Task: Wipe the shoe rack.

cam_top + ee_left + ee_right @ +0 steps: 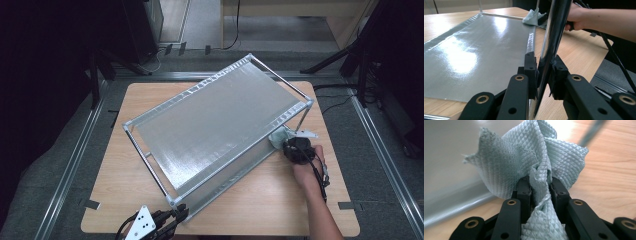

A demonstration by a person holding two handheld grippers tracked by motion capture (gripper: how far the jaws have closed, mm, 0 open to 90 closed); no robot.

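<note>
The cloth (534,162), a pale blue-green wipe w/ a quilted diamond weave, sits bunched at the near right corner of the rack's lower shelf (469,55), pinched in the right gripper (540,186), whose jaws are pressed onto a fold of it. In the high view the cloth (279,136) shows just beside the right gripper (292,147), under the corner of the top shelf (220,120). Looks like a wiping job, mid-stroke along the lower shelf's edge. The left gripper (543,72) is clamped on a chrome upright post (554,35) at the near left corner, jaws tight on the tube, prob. to steady the rack; seen from above the left gripper (175,215) sits at the table's front edge. Both shelves are flat silvery sheets w/ a fine grain, glossy, crimped borders, thin round metal rails. The wooden table (280,200) is light, smooth laminate. Next move, I'd judge: drag the cloth along the lower shelf w/ steady downward pressure, keeping the wrist low enough to clear the top shelf, while the left keeps its hold so the light frame doesn't skid.
</note>
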